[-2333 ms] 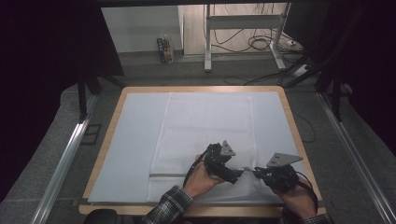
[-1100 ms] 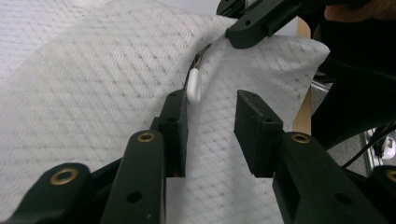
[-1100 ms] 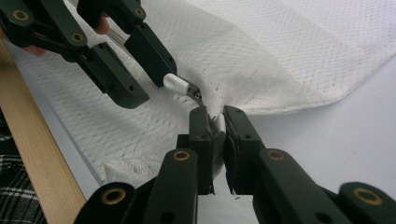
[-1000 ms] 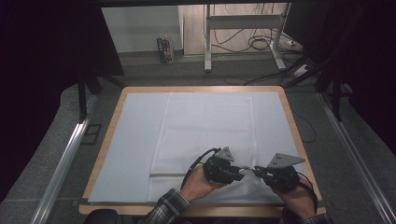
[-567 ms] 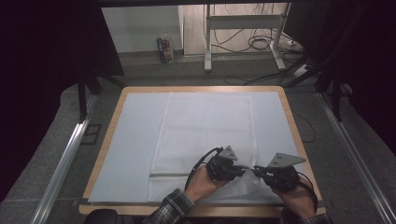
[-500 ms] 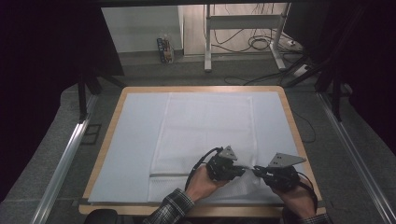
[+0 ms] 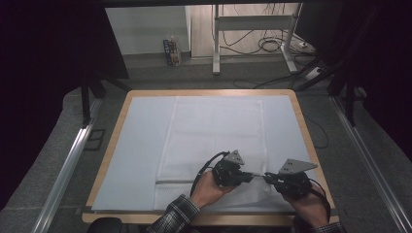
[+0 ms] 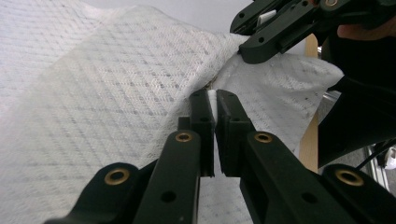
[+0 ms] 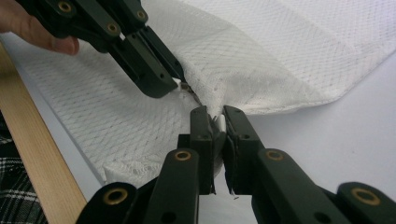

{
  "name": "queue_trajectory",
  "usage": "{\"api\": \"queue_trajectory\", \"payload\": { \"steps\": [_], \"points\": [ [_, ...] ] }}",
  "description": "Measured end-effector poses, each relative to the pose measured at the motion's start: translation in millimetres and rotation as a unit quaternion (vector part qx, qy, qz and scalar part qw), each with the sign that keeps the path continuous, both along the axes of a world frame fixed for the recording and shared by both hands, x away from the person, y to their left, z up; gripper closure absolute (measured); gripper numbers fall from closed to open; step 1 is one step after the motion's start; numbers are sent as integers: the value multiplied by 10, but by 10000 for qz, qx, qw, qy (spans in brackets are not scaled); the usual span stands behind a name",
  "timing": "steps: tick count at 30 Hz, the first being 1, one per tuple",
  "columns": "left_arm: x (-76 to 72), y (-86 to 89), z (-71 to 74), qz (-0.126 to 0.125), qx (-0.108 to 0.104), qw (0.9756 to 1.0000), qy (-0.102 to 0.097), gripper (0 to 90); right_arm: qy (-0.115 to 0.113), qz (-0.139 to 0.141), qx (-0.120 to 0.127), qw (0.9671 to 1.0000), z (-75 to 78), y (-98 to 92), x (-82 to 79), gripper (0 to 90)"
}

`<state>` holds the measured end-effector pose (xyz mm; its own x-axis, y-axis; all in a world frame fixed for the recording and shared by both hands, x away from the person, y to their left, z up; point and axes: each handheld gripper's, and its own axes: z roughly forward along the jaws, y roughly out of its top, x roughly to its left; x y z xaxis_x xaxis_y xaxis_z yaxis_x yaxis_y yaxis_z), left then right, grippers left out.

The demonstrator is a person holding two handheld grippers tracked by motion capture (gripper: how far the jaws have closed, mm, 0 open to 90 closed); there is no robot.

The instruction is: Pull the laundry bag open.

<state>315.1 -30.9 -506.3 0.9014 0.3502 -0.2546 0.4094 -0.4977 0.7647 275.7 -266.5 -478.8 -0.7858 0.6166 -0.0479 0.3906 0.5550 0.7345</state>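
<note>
1. A white woven cloth (image 7: 214,141) is lying spread over the middle of the bench (image 7: 303,126), on a pale sheet (image 7: 141,145), and its near right corner, at about 5 o'clock on the bench, is being lifted.
2. The left gripper (image 7: 248,177) is being held with its jaws closed on a fold of this cloth; in the left gripper view (image 8: 211,100) a thin white edge is being pinched between them.
3. The right gripper (image 7: 268,178) is being held just beside it, tip almost against tip, and its jaws are narrow and are clamping the same raised ridge (image 9: 217,119).
4. Judged from here, both grips are shallow, so the cloth is probably at risk of slipping out if it is being pulled hard.
5. Because the two grippers are so near, a collision of the jaws is being risked.
6. A pull toward 6 o'clock is likely dragging the whole cloth and wrinkling the sheet under it.
</note>
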Motion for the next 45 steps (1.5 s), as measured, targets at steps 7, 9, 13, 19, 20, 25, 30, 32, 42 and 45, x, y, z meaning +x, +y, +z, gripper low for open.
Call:
{"api": "queue_trajectory", "payload": {
  "steps": [7, 9, 13, 19, 20, 25, 30, 32, 42, 45],
  "points": [
    [25, 36, 4, -107, -87, 9998, 160, 871, -26, 17, -16, 10000, -7, -1, 6, 790],
    [28, 45, 6, -147, -107, 9997, 191, 871, -62, -16, 6, 10000, -12, -8, 17, 737],
    [22, 56, 8, -223, -161, 9995, 176, 871, -38, -35, 127, 9999, -20, -10, 42, 623],
    [31, 75, 16, -282, -205, 9993, 135, 871, 100, 56, 149, 9998, -41, 25, 88, 712],
    [27, 72, 16, -244, -236, 9993, 136, 871, 146, 125, 86, 9998, -50, 40, 88, 780],
    [27, 86, -1, -297, -222, 9993, 103, 873, 191, 161, -71, 9997, -52, 66, 72, 833],
    [0, 103, -14, -307, -116, 9995, 40, 874, 320, 144, -219, 9991, -67, 96, 66, 839],
    [-3, 109, -13, -307, -86, 9995, 36, 873, 317, 124, -288, 9990, -69, 103, 63, 840],
    [-19, 158, 0, -254, -51, 9997, -6, 874, 350, 34, -300, 9989, -80, 73, 83, 841],
    [-23, 155, -9, -262, -5, 9996, -63, 874, 330, 25, -372, 9988, -89, 66, 85, 842]
  ]
}}
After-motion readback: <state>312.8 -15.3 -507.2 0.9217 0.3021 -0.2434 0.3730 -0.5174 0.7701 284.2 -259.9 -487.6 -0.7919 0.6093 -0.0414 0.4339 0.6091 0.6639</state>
